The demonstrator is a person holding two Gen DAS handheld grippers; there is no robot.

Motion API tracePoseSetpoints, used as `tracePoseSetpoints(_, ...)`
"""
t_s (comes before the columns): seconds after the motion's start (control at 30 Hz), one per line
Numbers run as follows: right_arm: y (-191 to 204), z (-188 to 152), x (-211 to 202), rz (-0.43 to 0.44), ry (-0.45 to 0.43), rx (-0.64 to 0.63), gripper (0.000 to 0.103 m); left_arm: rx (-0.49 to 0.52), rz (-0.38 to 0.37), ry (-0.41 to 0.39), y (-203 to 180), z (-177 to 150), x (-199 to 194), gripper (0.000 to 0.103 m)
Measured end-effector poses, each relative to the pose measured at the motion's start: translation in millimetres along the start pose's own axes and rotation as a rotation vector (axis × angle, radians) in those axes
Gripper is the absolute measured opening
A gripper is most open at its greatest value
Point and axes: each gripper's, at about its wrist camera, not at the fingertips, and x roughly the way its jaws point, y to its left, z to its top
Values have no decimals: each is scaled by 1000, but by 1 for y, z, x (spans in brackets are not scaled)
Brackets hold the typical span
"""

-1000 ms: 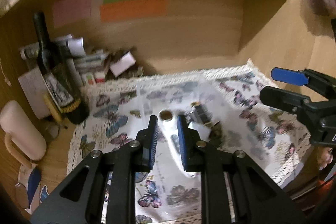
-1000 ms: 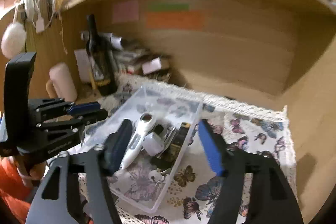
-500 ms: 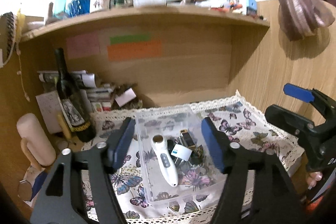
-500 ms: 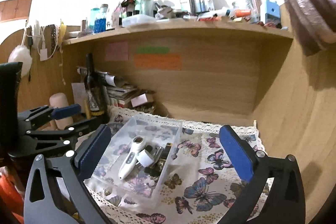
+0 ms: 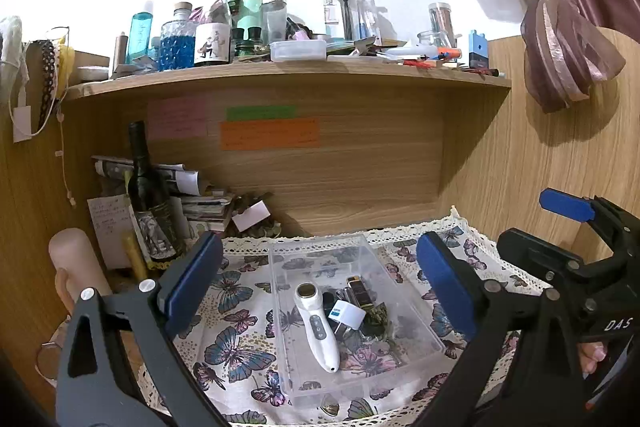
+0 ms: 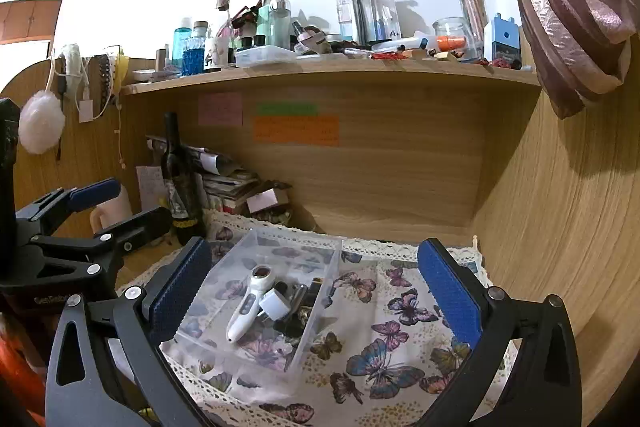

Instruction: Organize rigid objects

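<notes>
Clear plastic bin (image 5: 414, 315): sits on my butterfly cloth (image 5: 236, 331) in the wooden desk nook, long side running away from me.
Stuff in the bin: a white handheld gadget (image 5: 316, 327) lies flat, round head toward the back wall, tip toward the front. Right beside it there's a small white cube (image 5: 348, 314), plus a pile of dark bits I can't really make out.
Left claw (image 5: 318, 281): jaws are opening, blue pads spread wide on either side of the bin from my view, nothing pinched between them. It hangs in front of the bin, not touching it.
Right claw (image 6: 316, 291): spread all the way, empty too. Its left pad overlaps the bin's near corner in my right cam, but I can't tell if it's actually touching.
Claws seeing each other: right one pokes in at the right edge of my left cam, left one at the left edge of my right cam.
Fingertips (image 5: 592, 353): a few show under the right claw's handle.
Wine bottle (image 5: 150, 203): upright at back left, next to stacked papers (image 5: 204, 205).
Shelf (image 5: 288, 73): overhead, crammed with bottles and jars.
Sticky notes (image 5: 270, 134): pink, green, orange on the back panel.
</notes>
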Motion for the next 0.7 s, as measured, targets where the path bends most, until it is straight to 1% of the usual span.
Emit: tracePoseSetpoints(0.7, 1, 0, -2, -18, -1, 11, 103, -3, -12, -6, -1, -2, -2, 102)
